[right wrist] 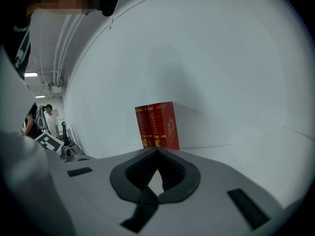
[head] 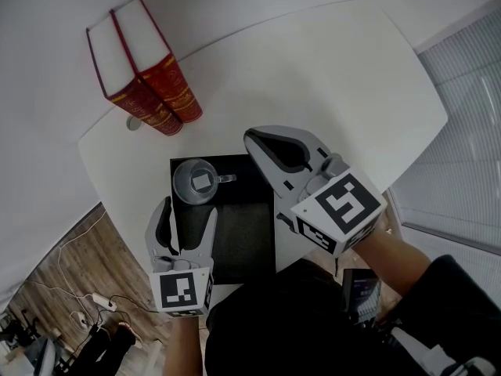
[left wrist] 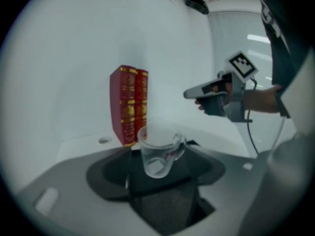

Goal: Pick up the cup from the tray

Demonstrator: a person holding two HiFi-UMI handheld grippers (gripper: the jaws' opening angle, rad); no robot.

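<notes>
A: Cup, where?
B: The clear glass cup [head: 196,182] stands upright with its handle to the right in the head view. It sits at the far end of the black tray [head: 244,245]. The tray lies on the white table [head: 337,77], toward the near edge.
A: Left gripper?
B: The left gripper [head: 188,208] is low over the tray's near-left part, pointing at the cup. Jaws are spread. In the left gripper view the cup shows in the gap ahead of them, with neither pad pressing it. From the head view the tips stop just short of the glass.
A: And the right?
B: The right gripper [head: 251,137] is held above the table, just right of the tray. Its marker cube faces the person. Jaws are pressed together at the tips, with nothing pinched between them. The right gripper view looks past them to the two red books [right wrist: 157,124].
A: Books relative to the cup?
B: They stand side by side with gilt spines, at the table's far-left edge. They are beyond the tray and apart from it.
</notes>
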